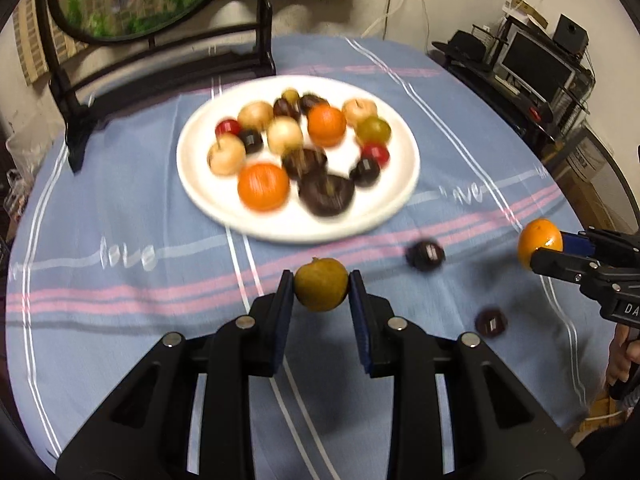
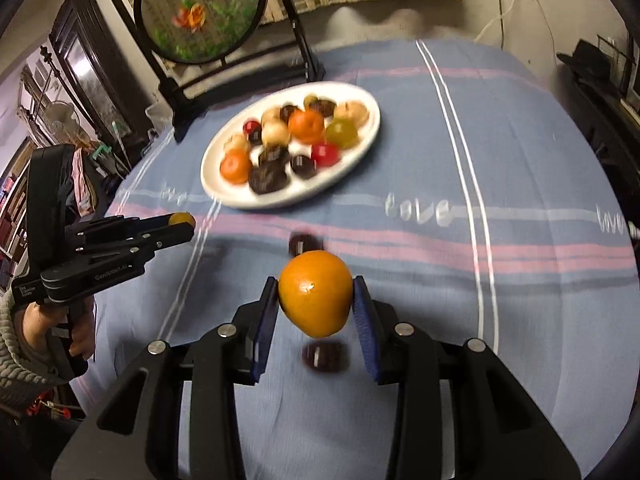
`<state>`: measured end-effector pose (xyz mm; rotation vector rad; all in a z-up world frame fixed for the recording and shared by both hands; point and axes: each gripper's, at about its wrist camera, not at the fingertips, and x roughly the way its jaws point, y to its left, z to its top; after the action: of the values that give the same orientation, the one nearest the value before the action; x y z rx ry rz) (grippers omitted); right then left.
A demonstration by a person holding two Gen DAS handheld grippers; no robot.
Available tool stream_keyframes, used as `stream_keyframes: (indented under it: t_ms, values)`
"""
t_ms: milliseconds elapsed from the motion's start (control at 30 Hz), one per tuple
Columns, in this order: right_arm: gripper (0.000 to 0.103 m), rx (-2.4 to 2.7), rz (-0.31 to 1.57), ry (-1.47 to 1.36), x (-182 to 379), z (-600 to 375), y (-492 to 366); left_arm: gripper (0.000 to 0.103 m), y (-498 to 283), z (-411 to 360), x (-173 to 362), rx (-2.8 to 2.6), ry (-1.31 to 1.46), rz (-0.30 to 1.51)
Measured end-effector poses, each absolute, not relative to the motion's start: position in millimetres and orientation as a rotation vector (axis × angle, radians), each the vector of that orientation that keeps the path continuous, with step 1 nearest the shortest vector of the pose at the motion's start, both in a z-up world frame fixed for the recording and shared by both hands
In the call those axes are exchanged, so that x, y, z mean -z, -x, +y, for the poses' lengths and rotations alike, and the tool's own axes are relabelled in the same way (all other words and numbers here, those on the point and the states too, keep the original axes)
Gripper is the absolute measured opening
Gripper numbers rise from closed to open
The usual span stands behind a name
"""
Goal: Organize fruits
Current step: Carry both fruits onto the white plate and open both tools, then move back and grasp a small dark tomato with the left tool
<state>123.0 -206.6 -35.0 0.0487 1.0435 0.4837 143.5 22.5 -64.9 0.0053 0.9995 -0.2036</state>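
Two fruits mid-carry above the blue cloth (image 1: 120, 320): left gripper (image 1: 321, 294) clamped on a yellow-green fruit (image 1: 321, 289), stem nub up; right gripper (image 2: 316, 304) clamped on an orange (image 2: 315, 298), roundish, no clear long axis. Next, probably: move both over the white plate (image 1: 200, 196) and release. Two dark fruits (image 1: 425, 255) remain loose on the cloth.

Dim warm indoor light, w/ soft shadows on the tablecloth (image 1: 120, 216) under both tools. Motion blur smears the plate (image 1: 200, 196) & fruit in both views; the fingers (image 1: 280, 312) stay sharp up close. Fisheye bends room edges, dark vignette at corners. Slight glare on the orange (image 2: 314, 300).
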Motion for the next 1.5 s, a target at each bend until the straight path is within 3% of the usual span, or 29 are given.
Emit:
stream_keyframes:
  t_ms: [267, 467, 500, 533, 567, 600, 833, 900, 1067, 1500]
  values:
    - [0.038, -0.557, 0.984, -0.009, 25, -174, -192, 0.028, -202, 28, 55, 0.146, -0.015, 0.959]
    - [0.038, -0.598, 1.008, 0.031, 49, -135, -244, 0.029, -237, 34, 71, 0.109, 0.005, 0.982]
    - [0.04, -0.598, 1.015, 0.047, 54, -129, -250, 0.034, -242, 35, 74, 0.103, 0.008, 0.99]
    - [0.043, -0.592, 1.02, 0.06, 60, -125, -254, 0.046, -245, 36, 76, 0.095, 0.01, 0.993]
    - [0.061, -0.581, 1.021, 0.066, 62, -123, -257, 0.052, -247, 37, 78, 0.082, 0.01, 0.99]
    - [0.067, -0.563, 1.017, 0.068, 63, -123, -258, 0.055, -247, 37, 78, 0.077, 0.01, 0.985]
    - [0.067, -0.554, 0.961, 0.041, 42, -144, -241, 0.056, -241, 37, 73, 0.079, 0.017, 0.987]
    - [0.067, -0.544, 0.956, 0.03, 37, -151, -235, 0.067, -233, 35, 67, 0.075, 0.023, 0.977]
    - [0.067, -0.508, 0.991, 0.023, 38, -185, -190, 0.068, -194, 15, 56, 0.174, 0.027, 0.965]
    - [0.067, -0.423, 1.134, -0.118, 71, -250, -79, 0.068, -100, -35, 104, 0.334, -0.04, 1.13]
